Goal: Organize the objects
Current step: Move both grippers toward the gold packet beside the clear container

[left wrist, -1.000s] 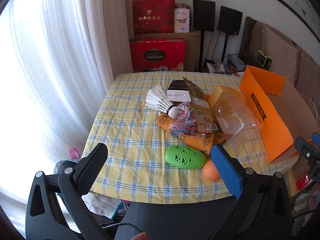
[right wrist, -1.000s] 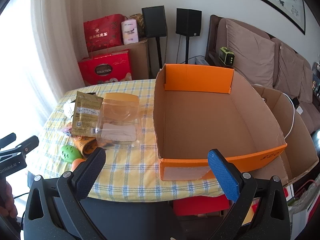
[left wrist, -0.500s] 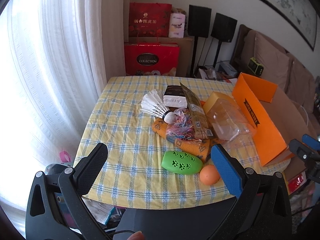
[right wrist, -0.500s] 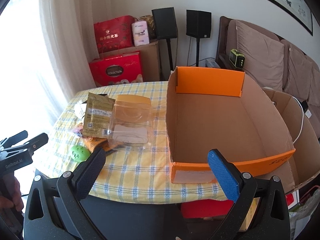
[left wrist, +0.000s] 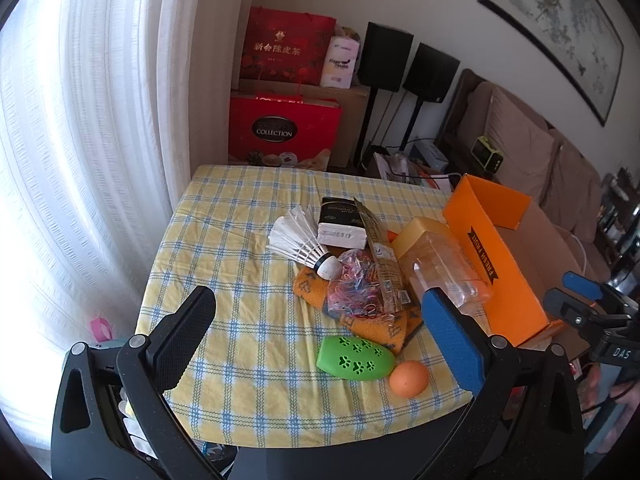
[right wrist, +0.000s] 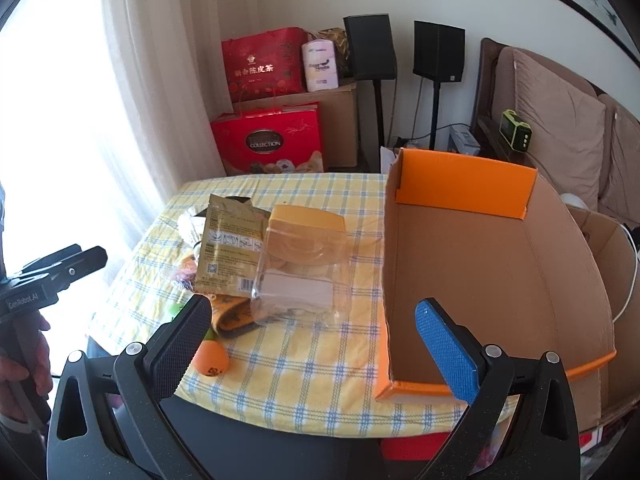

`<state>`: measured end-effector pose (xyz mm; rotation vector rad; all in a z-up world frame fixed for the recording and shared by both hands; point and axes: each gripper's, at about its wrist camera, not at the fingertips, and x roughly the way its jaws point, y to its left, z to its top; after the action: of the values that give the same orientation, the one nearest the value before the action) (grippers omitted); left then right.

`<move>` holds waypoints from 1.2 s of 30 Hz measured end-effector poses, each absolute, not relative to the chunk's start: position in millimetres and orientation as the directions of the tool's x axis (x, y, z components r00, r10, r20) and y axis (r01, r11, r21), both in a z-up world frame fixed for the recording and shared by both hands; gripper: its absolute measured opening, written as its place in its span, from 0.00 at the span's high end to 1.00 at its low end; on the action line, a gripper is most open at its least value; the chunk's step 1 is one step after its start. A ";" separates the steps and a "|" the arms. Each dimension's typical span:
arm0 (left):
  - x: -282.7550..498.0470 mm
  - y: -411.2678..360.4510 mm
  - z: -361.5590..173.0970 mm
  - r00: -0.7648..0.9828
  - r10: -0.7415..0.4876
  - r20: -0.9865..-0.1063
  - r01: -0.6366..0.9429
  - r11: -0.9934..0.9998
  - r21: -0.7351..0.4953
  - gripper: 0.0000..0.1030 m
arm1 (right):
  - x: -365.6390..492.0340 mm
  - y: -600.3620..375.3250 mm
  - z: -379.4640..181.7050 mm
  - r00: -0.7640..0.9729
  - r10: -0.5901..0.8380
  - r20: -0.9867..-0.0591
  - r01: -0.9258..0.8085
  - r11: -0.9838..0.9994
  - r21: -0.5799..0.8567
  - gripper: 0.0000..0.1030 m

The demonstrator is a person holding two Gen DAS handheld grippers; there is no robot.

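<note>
— How are the two tools held?
— The left hand-held gripper (left wrist: 320, 328) is held with its jaws wide apart and nothing between them, above the near edge of the tabletop (left wrist: 224, 240). The right hand-held gripper (right wrist: 312, 336) is likewise spread and empty, held over the near edge beside the orange cardboard box (right wrist: 492, 264).

— Where are the objects placed?
— A cluster is seen in the middle of the tabletop, which is covered by a yellow and blue checked cloth. A green paw-print case (left wrist: 354, 358) is laid close to the near edge, with an orange ball (left wrist: 409, 378) just beside it. Behind them an orange patterned cloth (left wrist: 384, 330) is spread, and a bag of coloured rubber bands (left wrist: 354, 286) is rested on it. A white shuttlecock (left wrist: 304, 242) is laid on its side, its cork tip touching the cloth. A black and white carton (left wrist: 342, 226) is seen behind the shuttlecock, and a gold foil packet (right wrist: 230, 250) is leaned against a clear plastic container with a yellow lid (right wrist: 300, 264).

— And the box?
— It is set on the right edge of the tabletop, open at the top, with nothing seen inside. The container is placed just beside its left wall.

— What surrounds the tabletop?
— White curtains (left wrist: 80, 140) are hung past the left edge, and red gift bags (left wrist: 286, 132) are stacked beyond the far edge.
</note>
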<state>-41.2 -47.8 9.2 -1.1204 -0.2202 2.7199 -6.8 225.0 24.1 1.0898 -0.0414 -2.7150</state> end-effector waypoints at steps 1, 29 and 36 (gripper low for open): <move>-43.2 -45.3 9.6 -0.696 0.227 -0.681 -0.119 -0.972 -0.203 0.00 | -11.3 222.7 26.3 -0.701 -0.216 -0.680 0.197 -0.975 0.107 0.00; -88.0 -38.5 -14.0 -0.610 0.295 -0.735 -0.138 -0.953 -0.268 0.00 | -136.0 199.3 -40.9 -0.410 -0.243 -0.879 0.227 -0.961 0.159 0.00; -97.7 -35.8 -17.2 -0.586 0.344 -0.733 -0.159 -0.937 -0.312 0.00 | -132.4 187.8 -44.6 -0.407 -0.217 -0.887 0.253 -0.960 0.119 0.00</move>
<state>-97.7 -35.8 -17.2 -1.2462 -0.3085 2.5512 -132.4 187.8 -44.6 1.5201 0.0489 -2.4221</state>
